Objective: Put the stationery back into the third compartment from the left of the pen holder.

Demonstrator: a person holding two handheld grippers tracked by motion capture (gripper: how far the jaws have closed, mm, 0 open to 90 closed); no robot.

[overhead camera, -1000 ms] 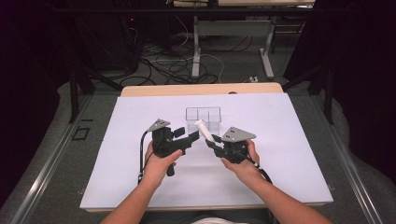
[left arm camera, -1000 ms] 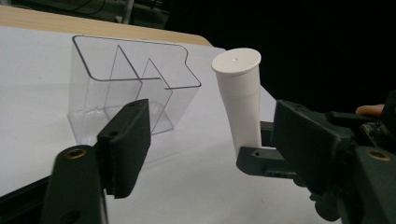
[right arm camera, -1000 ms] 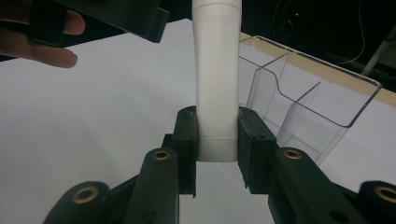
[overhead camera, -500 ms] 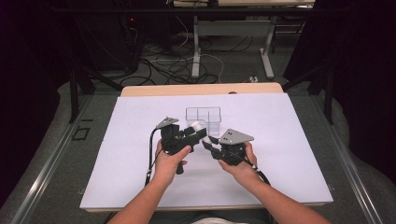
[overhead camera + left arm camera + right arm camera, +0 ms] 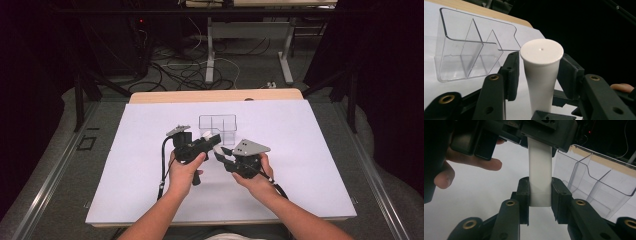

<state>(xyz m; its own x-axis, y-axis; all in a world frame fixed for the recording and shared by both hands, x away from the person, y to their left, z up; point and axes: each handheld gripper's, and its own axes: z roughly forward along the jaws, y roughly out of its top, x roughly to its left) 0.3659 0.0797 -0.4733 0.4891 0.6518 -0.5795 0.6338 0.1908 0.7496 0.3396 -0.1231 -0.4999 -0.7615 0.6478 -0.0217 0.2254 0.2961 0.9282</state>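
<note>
The left tongs (image 5: 216, 142) have just been closing, and in the left gripper view their pads stand on either side of the white tube (image 5: 541, 75) just below its wide flat cap; the left pad looks a touch off the wall, so I cannot tell whether they press yet. The tube spans the gap between the two tongs, above the white bench (image 5: 125, 190), with the cap end at the left tongs and the crimped flat tail at the right. It looks light, smooth and matte, with a soft squeezable body that flattens toward the tail; the cap and shoulder are probably the stiffest place to hold, while a hard squeeze mid-body could dent it or let it slide. The right tongs (image 5: 540, 195) are clamped on the tail, both pads flat against it. Beyond both tongs stands a clear compartment box (image 5: 218, 127), empty and likely brittle.
</note>
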